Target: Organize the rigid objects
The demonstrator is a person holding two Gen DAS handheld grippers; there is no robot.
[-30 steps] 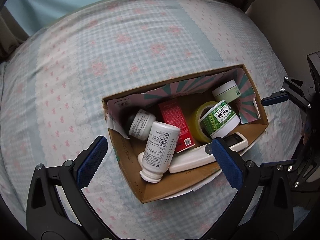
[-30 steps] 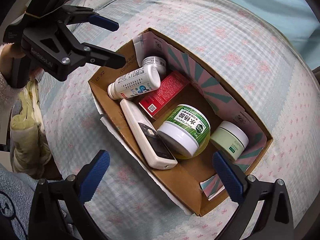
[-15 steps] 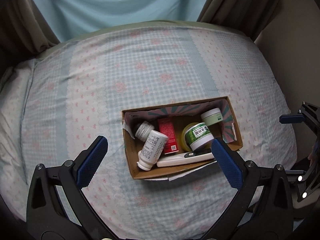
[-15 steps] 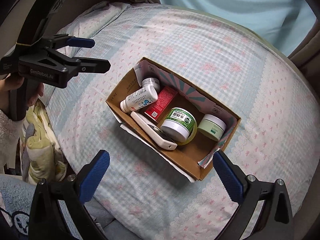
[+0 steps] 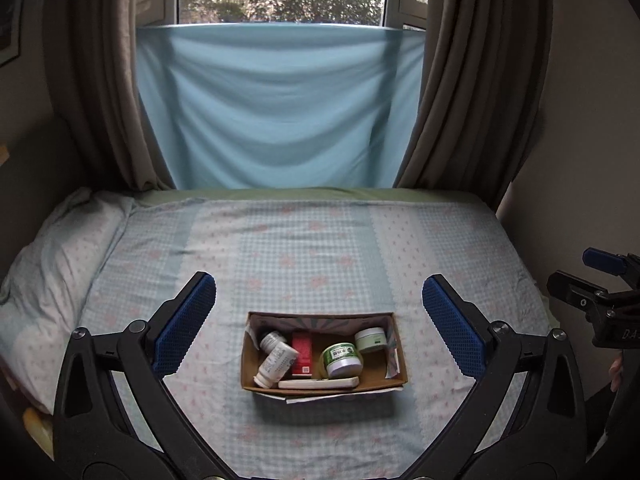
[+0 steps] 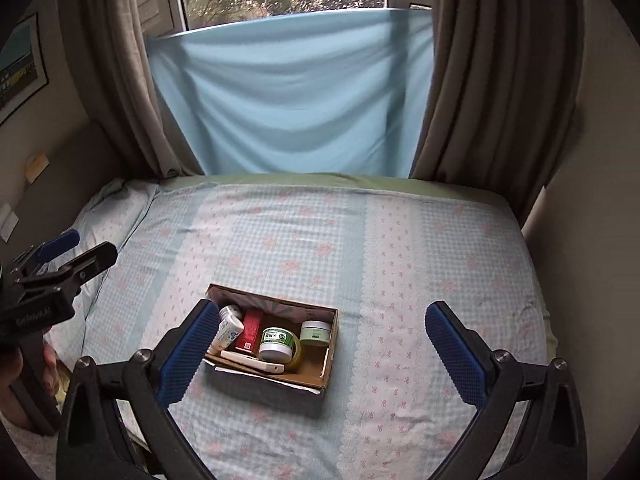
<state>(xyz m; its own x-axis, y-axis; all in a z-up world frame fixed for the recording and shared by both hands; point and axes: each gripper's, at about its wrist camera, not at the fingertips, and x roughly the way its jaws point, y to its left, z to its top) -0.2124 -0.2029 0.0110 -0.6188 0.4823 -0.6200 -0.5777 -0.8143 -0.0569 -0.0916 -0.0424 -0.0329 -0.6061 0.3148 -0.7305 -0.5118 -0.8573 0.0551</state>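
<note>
- While both grippers, left gripper (image 5: 319, 320) and right gripper (image 6: 322, 340), hang spread and empty, nothing blocks the cardboard box (image 5: 322, 386).
- It sits toward the bed (image 5: 320, 248) near edge, holding white bottle (image 5: 276, 364), red carton (image 5: 302, 354), green jar (image 5: 342, 360), pale jar (image 5: 370, 340) and remote (image 5: 318, 383).

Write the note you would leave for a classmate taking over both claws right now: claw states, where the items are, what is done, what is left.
Left claw: open, empty, held back from the bed.
Right claw: open, empty, also held back.
Cardboard box sits on the bedspread. Inside: two white bottles, red carton, green-labelled jar, pale green jar, white remote.
Done: all visible items are in the box.
Left: apparently nothing loose on the bed; check, then finish.
</note>
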